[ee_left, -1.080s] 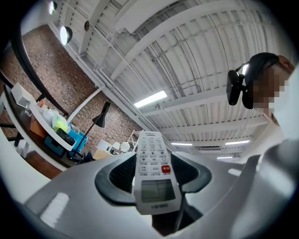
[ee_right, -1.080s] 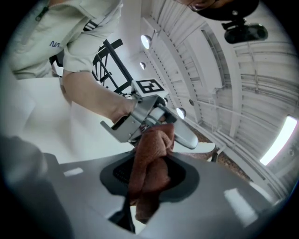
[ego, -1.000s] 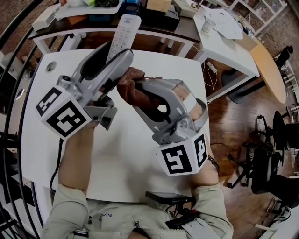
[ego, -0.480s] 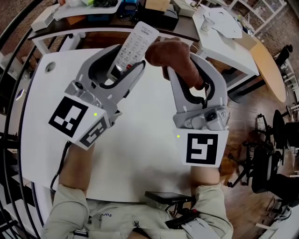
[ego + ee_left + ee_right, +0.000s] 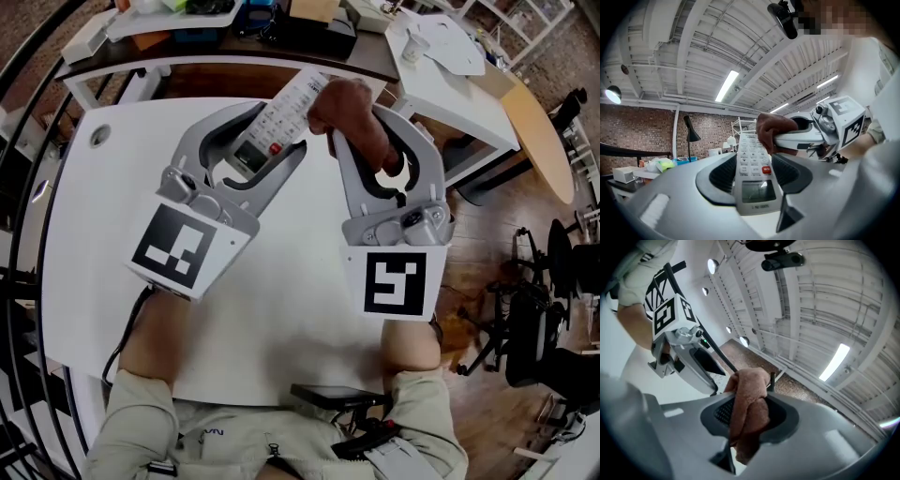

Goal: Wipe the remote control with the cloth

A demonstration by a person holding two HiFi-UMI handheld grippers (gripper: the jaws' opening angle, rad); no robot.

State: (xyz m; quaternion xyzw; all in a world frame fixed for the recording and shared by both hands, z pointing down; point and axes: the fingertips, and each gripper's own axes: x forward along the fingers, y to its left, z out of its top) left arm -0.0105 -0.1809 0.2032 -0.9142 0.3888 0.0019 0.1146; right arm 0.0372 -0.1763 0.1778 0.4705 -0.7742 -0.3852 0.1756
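Note:
A white remote control [image 5: 275, 122] with grey buttons and one red button is held off the table, and my left gripper [image 5: 277, 133] is shut on its display end. In the left gripper view the remote [image 5: 749, 154] runs away between the jaws, buttons up. A brown cloth [image 5: 349, 111] is bunched between the jaws of my right gripper [image 5: 364, 133], which is shut on it. The cloth [image 5: 771, 129] lies against the right edge of the remote's far half. In the right gripper view the cloth [image 5: 747, 411] fills the jaws, and the left gripper [image 5: 689, 357] shows beyond it.
Both grippers hang over a white table [image 5: 281, 319]. A dark flat device [image 5: 337, 396] lies at its near edge. Behind stands a cluttered dark-topped table [image 5: 216, 56], with a white desk [image 5: 450, 80] at the right and office chairs [image 5: 544, 328] on the wooden floor.
The left gripper has rolled, turning the remote's buttons up and slanting it right. The right gripper has carried the cloth away from me, up to the remote's far end.

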